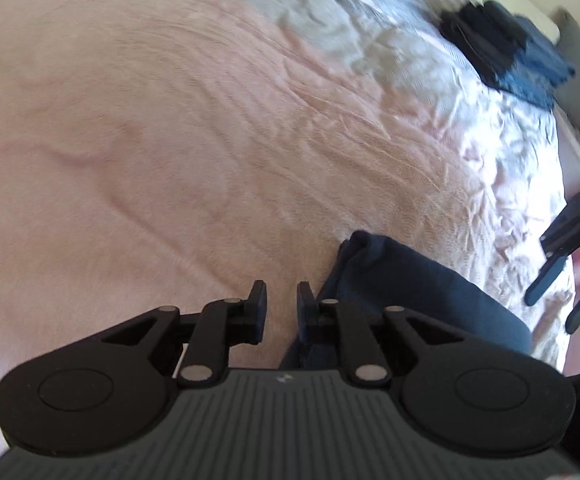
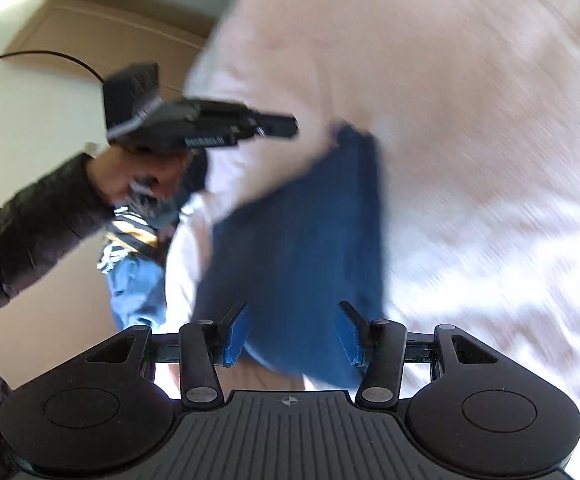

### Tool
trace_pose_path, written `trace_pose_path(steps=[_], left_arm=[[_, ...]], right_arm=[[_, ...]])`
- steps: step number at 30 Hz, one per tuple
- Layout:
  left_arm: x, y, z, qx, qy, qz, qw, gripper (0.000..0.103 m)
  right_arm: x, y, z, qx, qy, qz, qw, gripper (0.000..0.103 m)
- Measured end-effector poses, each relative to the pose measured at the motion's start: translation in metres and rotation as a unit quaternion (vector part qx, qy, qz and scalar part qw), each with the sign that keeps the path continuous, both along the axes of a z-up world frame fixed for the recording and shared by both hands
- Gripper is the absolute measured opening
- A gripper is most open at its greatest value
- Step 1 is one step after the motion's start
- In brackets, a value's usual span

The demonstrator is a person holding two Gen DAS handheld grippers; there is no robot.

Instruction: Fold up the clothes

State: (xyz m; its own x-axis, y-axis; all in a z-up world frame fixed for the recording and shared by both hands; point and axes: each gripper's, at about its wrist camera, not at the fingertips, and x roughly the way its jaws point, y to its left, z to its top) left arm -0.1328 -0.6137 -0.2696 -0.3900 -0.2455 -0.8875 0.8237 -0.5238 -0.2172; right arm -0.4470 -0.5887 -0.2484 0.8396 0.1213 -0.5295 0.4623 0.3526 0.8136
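Observation:
A folded dark blue garment [image 1: 417, 292] lies on the pink bedspread [image 1: 150, 140] near the bed's edge; in the right wrist view it [image 2: 301, 248] shows as a blue rectangle, blurred. My left gripper [image 1: 282, 300] hovers just left of it, jaws a little apart and empty. My right gripper [image 2: 291, 332] is open above the garment's near end, holding nothing. The right gripper also shows at the right edge of the left wrist view [image 1: 561, 280]; the left gripper shows in a hand in the right wrist view [image 2: 286, 128].
A stack of dark folded clothes [image 1: 501, 48] sits at the bed's far right corner. Light blue and striped clothing [image 2: 134, 264] hangs off the bed's side. A white wrinkled sheet [image 1: 509, 168] covers the bed's right part. A cable [image 2: 50, 56] runs along the wall.

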Motion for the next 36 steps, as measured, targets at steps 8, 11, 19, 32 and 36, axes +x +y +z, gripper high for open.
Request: trace_pose_path(steps=[8,11,19,32,36], left_arm=[[0.046,0.097,-0.026,0.046,-0.004,0.024,0.9987,0.012],[0.076,0.105,-0.039,0.035,-0.019,0.073,0.9966,0.008],[0.123,0.122,-0.02,-0.018,-0.043,0.142,0.9888,0.004],[0.077,0.162,-0.03,0.014,-0.012,0.112,0.9935,0.006],[0.095,0.171,-0.028,0.016,-0.069,0.104,0.992,0.006]], right_arm=[[0.092,0.006,-0.019,-0.066,-0.011,0.088,0.994,0.051],[0.073,-0.003,-0.033,-0.083,0.014,0.067,0.994,0.051],[0.037,0.009,-0.004,-0.107,0.076,-0.014,0.991,0.051],[0.067,0.06,-0.02,-0.047,0.076,-0.024,0.996,0.051],[0.046,0.065,-0.016,-0.045,0.088,-0.054,0.994,0.051]])
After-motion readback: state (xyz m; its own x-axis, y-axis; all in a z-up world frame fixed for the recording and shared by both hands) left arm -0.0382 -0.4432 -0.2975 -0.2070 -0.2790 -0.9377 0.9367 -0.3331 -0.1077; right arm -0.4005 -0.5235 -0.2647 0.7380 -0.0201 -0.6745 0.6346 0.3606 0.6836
